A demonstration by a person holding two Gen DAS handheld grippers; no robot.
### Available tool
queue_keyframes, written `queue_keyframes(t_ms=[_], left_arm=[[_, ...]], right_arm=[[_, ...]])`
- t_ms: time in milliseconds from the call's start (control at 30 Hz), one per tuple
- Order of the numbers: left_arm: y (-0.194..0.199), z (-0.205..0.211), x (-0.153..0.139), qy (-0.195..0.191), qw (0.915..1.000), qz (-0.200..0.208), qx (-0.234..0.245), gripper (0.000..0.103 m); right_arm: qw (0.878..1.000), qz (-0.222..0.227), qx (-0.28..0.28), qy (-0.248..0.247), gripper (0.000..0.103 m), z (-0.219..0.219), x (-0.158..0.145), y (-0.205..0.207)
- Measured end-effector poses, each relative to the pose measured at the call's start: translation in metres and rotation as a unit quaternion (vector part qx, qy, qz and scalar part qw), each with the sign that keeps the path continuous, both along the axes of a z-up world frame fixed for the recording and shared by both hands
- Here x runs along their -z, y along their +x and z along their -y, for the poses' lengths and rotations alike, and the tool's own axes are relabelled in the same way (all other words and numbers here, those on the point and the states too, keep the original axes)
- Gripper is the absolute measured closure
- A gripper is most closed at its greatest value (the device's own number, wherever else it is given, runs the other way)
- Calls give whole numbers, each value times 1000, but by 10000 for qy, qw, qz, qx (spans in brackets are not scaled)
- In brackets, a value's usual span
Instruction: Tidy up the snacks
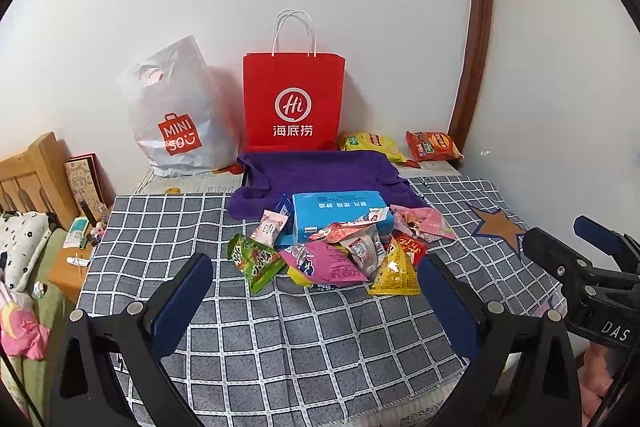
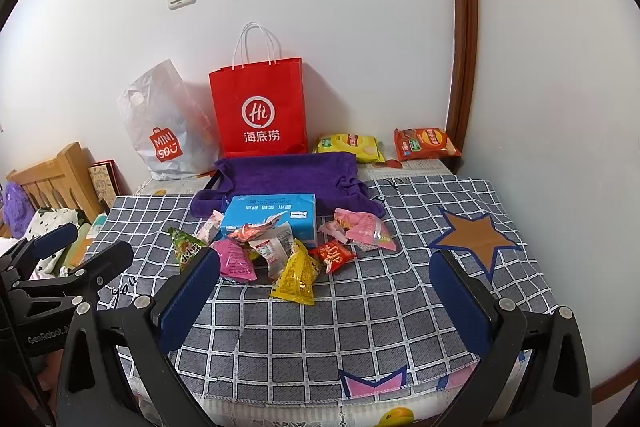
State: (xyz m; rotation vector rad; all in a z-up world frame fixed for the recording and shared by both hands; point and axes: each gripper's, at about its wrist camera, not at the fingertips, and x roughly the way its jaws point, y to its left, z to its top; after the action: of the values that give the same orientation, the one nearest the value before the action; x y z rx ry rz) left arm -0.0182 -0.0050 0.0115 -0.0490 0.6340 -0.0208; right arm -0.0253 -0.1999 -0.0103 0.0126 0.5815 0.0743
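Tabletop point(image 2: 360, 327) under a grey checked cloth point(image 2: 400, 287).
Snack packets point(image 2: 280, 251) lie at centre; purple towel point(image 2: 288, 175) and red bag point(image 2: 260, 111) at 12 o'clock.

We are seeing bare checked cloth point(image 2: 320, 327) lying open between us and the snack pile point(image 2: 280, 251), so nothing is blocking a straight approach. Behind the pile, a blue box point(image 2: 272, 211) and a purple cloth point(image 2: 288, 175) are crowding the middle. The red bag point(image 2: 260, 111) and white bag point(image 2: 164, 127) are closing off the back wall. Right of the pile, the star patch point(image 2: 474, 239) area is lying free.
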Motion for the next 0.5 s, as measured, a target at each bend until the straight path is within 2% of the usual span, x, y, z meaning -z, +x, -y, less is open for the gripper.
queue_keyframes(t_ms=[500], left_arm=[[-2, 5, -2, -6, 10000, 67, 56, 0]], right_arm=[[10000, 53, 15, 76, 0, 5, -2, -6]])
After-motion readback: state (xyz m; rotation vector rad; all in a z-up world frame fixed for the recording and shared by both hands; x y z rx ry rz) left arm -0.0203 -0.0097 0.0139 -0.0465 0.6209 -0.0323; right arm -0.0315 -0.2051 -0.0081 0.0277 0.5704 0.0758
